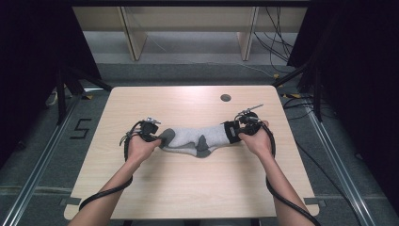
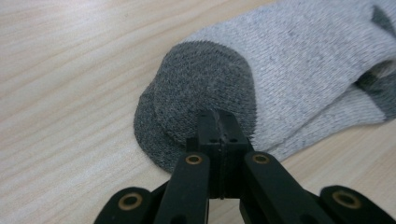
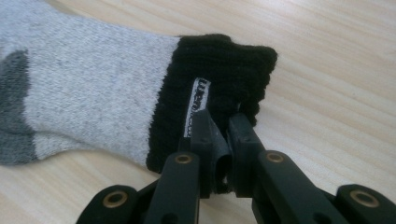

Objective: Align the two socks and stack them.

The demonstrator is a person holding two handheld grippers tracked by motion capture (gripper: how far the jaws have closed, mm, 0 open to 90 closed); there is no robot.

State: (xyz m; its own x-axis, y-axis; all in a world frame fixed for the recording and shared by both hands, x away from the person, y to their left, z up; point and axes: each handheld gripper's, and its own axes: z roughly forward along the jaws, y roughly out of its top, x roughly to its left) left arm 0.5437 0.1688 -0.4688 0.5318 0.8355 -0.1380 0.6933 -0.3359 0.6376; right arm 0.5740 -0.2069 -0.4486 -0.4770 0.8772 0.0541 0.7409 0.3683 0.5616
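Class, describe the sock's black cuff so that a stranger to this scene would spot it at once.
Start at the wooden table and find the grey sock stretched across its middle. Its end at the right gripper is the black cuff, ribbed, with a small white label, unlike the dark grey toe opposite.

Sock (image 2: 299,60): knitted cloth, matt, pale grey body with a coarser dark grey toe and a ribbed black cuff (image 3: 219,79) bearing a woven white label (image 3: 196,105). Table (image 1: 197,188): smooth, light wood-grain top. Gripper jaws: matt black plastic with brass-coloured rivets.
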